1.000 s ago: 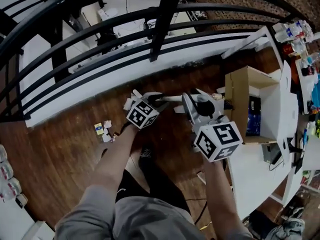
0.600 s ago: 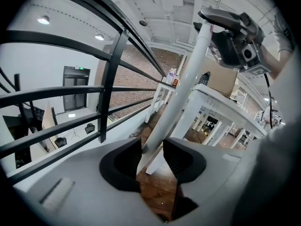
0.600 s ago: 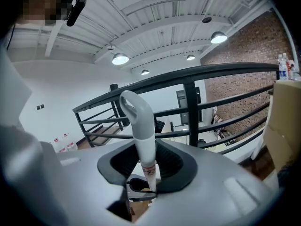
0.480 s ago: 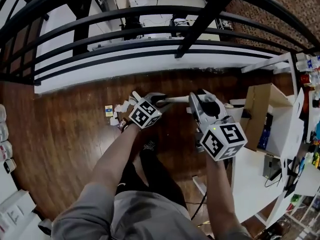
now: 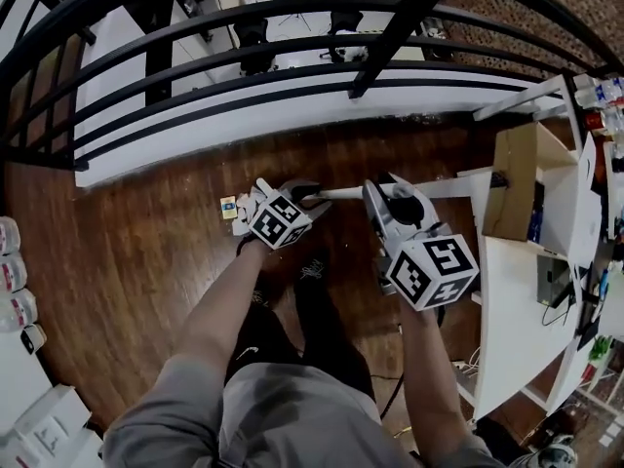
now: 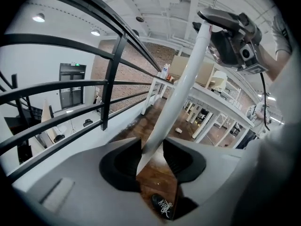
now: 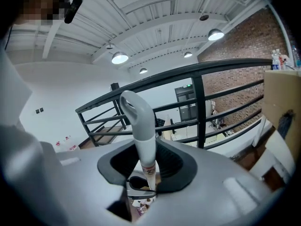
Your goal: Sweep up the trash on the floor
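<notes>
A white broom handle (image 5: 341, 193) runs level between my two grippers in the head view. My left gripper (image 5: 297, 193) is shut on its lower stretch; in the left gripper view the handle (image 6: 183, 84) rises from the jaws (image 6: 153, 159) toward the other gripper. My right gripper (image 5: 390, 191) is shut on the upper part, and the handle's looped end (image 7: 134, 109) sticks up past its jaws (image 7: 148, 173). Small scraps of trash (image 5: 234, 208) lie on the wooden floor just left of the left gripper, also glimpsed as scraps (image 7: 141, 206) below the right jaws. The broom's head is hidden.
A black railing (image 5: 292, 76) over a white ledge borders the floor ahead. A white table (image 5: 507, 300) and an open cardboard box (image 5: 517, 183) stand at the right. White containers (image 5: 15, 300) sit at the far left. The person's shoes (image 5: 312, 271) are under the grippers.
Both grippers have travelled left with the handle. The trash now lies right beside the left gripper, and the box and table have slid toward the right edge. Both grips are unchanged.
</notes>
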`<state>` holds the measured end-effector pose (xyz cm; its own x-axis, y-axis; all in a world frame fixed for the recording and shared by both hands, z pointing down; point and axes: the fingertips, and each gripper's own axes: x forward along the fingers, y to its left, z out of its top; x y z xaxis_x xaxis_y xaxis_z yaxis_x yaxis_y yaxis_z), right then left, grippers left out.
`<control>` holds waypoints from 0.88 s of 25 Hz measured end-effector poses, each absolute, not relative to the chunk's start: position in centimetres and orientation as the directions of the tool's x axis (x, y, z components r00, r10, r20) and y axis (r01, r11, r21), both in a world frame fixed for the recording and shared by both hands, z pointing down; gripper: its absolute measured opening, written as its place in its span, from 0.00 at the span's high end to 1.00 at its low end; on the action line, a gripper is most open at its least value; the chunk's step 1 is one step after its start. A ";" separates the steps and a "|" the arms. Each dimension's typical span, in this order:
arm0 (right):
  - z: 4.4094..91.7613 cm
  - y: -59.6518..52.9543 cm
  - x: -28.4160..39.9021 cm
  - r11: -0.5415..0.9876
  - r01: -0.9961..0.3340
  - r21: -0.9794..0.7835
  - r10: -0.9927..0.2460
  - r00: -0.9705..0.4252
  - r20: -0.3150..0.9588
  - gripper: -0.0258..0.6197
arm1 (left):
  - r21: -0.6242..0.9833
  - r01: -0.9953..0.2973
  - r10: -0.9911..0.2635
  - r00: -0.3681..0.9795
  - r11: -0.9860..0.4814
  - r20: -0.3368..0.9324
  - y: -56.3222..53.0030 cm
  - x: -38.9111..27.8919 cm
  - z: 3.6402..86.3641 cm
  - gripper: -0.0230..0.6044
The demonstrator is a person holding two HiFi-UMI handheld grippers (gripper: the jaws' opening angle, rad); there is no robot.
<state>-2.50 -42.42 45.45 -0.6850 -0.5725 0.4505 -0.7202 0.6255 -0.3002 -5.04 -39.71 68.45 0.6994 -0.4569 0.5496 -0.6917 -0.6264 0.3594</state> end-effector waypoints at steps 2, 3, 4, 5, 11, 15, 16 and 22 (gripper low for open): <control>45.7 -40.7 -3.0 0.597 -0.741 -0.308 -0.592 -0.665 0.455 0.81 | 0.364 -0.665 -0.423 0.718 -0.652 0.553 -37.8 -5.7 68.6 0.73; 45.7 -39.8 -3.2 0.584 -0.750 -0.310 -0.601 -0.656 0.456 0.81 | 0.366 -0.654 -0.411 0.725 -0.662 0.553 -36.8 -6.0 68.7 0.73; 45.8 -38.8 -3.3 0.573 -0.759 -0.311 -0.611 -0.648 0.456 0.81 | 0.365 -0.645 -0.400 0.730 -0.672 0.554 -36.0 -6.3 68.7 0.73; 45.8 -37.8 -3.4 0.561 -0.767 -0.311 -0.621 -0.639 0.455 0.81 | 0.363 -0.634 -0.389 0.736 -0.683 0.555 -35.1 -6.4 68.7 0.73; 43.5 -32.8 -2.9 0.484 -0.826 -0.289 -0.699 -0.563 0.440 0.81 | 0.339 -0.539 -0.310 0.782 -0.771 0.540 -30.9 -6.2 66.4 0.73; 40.6 -30.6 -0.1 0.430 -0.864 -0.261 -0.753 -0.503 0.423 0.81 | 0.314 -0.477 -0.281 0.816 -0.821 0.504 -29.8 -3.6 63.5 0.73; 40.0 -30.1 1.0 0.415 -0.874 -0.253 -0.767 -0.486 0.419 0.81 | 0.310 -0.464 -0.276 0.823 -0.830 0.496 -29.6 -2.4 62.9 0.73; 38.0 -27.0 8.7 0.360 -0.907 -0.220 -0.815 -0.420 0.399 0.81 | 0.298 -0.385 -0.216 0.855 -0.873 0.472 -27.0 6.1 61.0 0.73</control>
